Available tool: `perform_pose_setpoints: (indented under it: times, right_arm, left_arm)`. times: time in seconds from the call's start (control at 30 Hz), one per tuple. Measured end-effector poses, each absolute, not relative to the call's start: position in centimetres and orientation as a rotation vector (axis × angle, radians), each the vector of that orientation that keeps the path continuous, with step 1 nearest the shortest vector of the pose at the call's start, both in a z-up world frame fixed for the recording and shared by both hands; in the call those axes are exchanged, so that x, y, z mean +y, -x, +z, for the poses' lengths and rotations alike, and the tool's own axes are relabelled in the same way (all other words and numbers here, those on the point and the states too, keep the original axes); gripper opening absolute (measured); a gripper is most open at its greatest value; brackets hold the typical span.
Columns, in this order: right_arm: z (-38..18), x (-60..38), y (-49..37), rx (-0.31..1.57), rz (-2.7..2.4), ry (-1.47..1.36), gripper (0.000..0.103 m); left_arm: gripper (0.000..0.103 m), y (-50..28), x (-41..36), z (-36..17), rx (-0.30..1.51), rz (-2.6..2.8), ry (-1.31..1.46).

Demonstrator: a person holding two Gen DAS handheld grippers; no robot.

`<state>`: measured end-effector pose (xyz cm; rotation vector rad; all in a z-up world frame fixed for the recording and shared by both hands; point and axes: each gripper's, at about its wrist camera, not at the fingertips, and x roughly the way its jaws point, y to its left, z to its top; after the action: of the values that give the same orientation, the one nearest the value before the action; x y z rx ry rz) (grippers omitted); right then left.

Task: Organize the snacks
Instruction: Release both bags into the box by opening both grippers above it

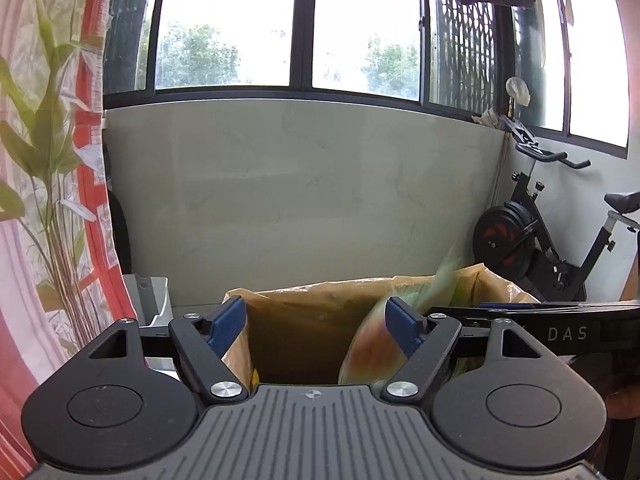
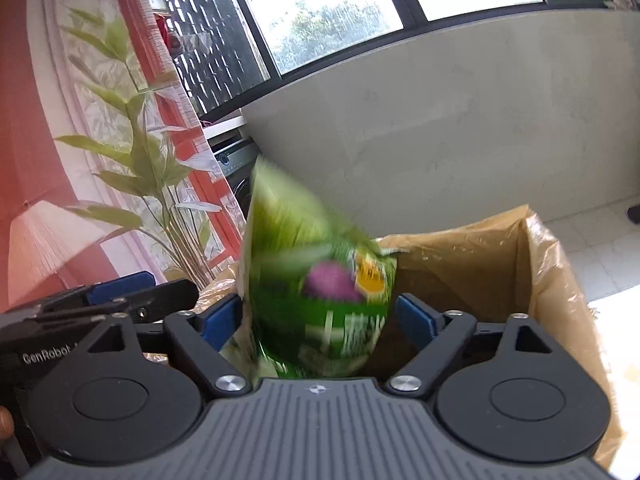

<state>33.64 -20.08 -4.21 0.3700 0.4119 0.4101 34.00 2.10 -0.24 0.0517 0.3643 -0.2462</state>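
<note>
With my right claw (image 2: 320,320) spread apart and the blurred green crinkly snack bag (image 2: 316,280) loose between its fingers, I should let it settle upright inside the brown plastic-lined cardboard box (image 2: 536,264).

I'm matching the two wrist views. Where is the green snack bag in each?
Left wrist: the green snack bag is a blur at lower centre right, behind the right finger of the left gripper.
Right wrist: it stands at centre, between the open fingers of the right gripper, touching neither.
Shared landmark: the lined cardboard box.
</note>
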Motion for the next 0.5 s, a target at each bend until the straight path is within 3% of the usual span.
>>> perform_pose_setpoints:
  times: [0.5]
  right_arm:
    - [-3.4, -20.7, -28.7, 0.348, 0.364, -0.254, 0.089]
  left_arm:
    - [0.079, -28.1, 4.2, 1.0, 0.301, -0.132, -0.039]
